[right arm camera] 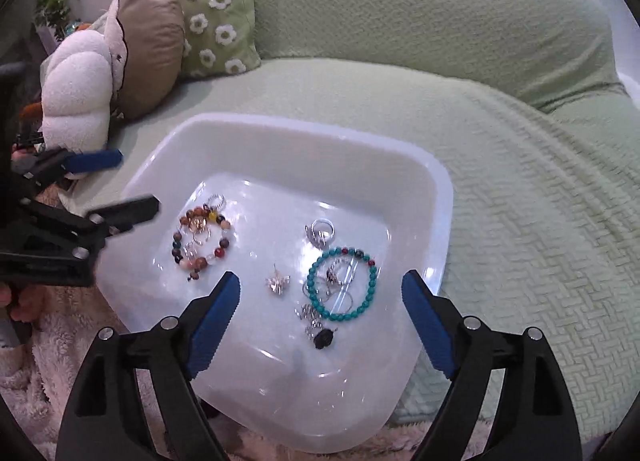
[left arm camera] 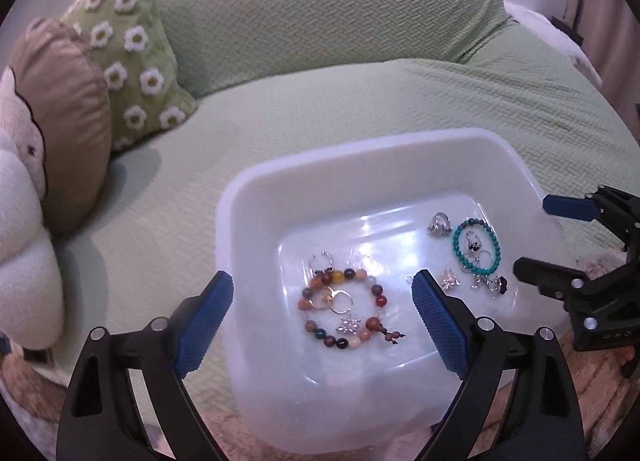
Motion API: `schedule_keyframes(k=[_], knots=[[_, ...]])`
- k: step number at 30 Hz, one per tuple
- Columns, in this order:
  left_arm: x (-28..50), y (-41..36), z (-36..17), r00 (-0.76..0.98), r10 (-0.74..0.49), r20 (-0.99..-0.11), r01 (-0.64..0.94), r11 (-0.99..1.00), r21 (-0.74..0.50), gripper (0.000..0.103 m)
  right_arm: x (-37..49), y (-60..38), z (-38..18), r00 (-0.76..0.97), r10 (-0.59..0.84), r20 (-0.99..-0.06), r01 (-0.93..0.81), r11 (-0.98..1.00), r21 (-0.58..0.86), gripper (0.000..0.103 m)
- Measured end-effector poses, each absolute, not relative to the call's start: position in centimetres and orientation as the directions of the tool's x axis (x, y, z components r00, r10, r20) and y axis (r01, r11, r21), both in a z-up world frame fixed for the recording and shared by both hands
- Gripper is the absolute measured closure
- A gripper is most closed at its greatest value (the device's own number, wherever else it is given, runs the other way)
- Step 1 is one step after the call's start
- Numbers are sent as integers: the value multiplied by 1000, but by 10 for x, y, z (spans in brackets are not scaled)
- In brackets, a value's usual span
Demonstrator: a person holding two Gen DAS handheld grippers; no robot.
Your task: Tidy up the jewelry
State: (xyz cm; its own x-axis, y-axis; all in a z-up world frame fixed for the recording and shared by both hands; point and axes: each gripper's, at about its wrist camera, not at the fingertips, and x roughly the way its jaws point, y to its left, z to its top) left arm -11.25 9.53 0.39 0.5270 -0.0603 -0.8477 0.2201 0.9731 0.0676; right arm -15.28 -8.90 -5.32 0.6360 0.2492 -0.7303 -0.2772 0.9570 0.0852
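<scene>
Setting: pale green sofa [left arm camera: 400, 109] with a daisy cushion [left arm camera: 132, 41] at upper left of both frames; a white plastic tub [left arm camera: 248, 197] sits on the seat, low in the frame.
Left cluster: we see a multicoloured bead bracelet [left arm camera: 344, 307] with rings and a small silver charm inside its loop, lying flat on the tub floor.
Right cluster: a turquoise bead bracelet [right arm camera: 344, 283] ringing a few rings, a silver ring [right arm camera: 320, 233] just above it, dark pieces below it.
Loose piece: a small silver star charm [right arm camera: 278, 285] lies alone between the two clusters.
Left gripper [left arm camera: 322, 321]: fingers wide apart, nothing between the pads; the multicoloured bracelet sits straight ahead between them.
Right gripper [right arm camera: 320, 327]: fingers wide apart, empty; the turquoise bracelet lies just ahead, right of centre.
Key relation: we judge the star charm nearer the right gripper, just ahead of its left finger.
Long axis: none clear; both bracelets lie as round loops.
Writing: we can read no brand or label.
</scene>
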Motion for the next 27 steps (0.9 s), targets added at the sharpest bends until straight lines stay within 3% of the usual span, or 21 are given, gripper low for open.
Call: schedule_keyframes(k=[11,18,27], knots=[[-117,89,-2,590,-30,-807,192,976,104,15,-154,-89,-52,665,261,-699,-280,956,91,14],[-120,87,-1,607,-109,-787,224,974,37,14,-155,-86,-53,662,260,-703,-283,955,86,14],[-119,85,-2,609,-94,-788,210,977,46,14,-156,-86,-54,667,255,-700,-275,958,88,14]])
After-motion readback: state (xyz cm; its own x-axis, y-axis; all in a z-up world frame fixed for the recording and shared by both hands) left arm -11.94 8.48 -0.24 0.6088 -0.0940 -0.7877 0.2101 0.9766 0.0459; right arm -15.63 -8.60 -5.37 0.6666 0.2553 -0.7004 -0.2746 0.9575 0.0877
